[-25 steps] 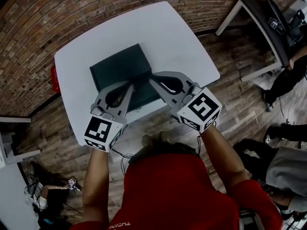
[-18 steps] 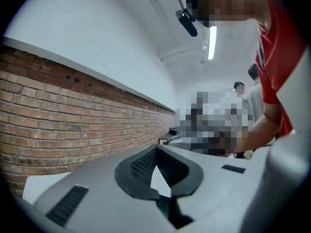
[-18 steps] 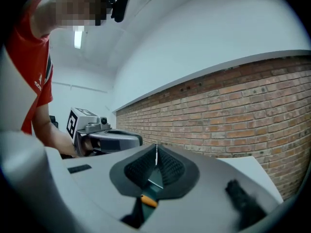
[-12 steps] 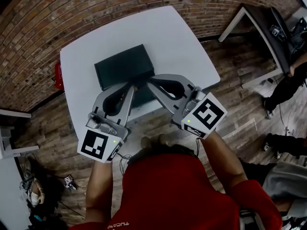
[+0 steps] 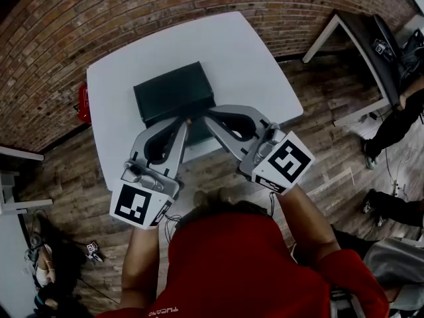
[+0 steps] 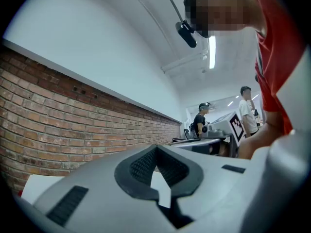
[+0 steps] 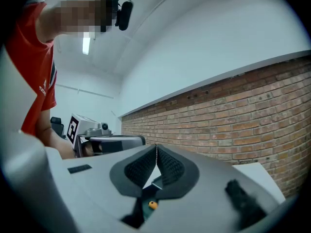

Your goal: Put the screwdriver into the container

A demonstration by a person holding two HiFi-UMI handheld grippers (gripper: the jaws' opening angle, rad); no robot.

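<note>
Biggest risk, as a judgement: the dark container (image 5: 173,91) sat near the table's front edge w/ both grippers crowded over its near rim. A nudge there could've shoved it or tipped the tool back out. The left gripper (image 6: 155,148) and right gripper (image 7: 156,147) were each clenched tip-to-tip w/ nothing seen btwn the pads, and the screwdriver (image 7: 152,205) showed only as a small orange bit against dark green just below the right one's jaws, prob. inside the container but too small to be sure. The room had a brick wall (image 5: 99,12) and wood floor (image 5: 318,131), w/ the white table (image 5: 245,52) carrying the container.
</note>
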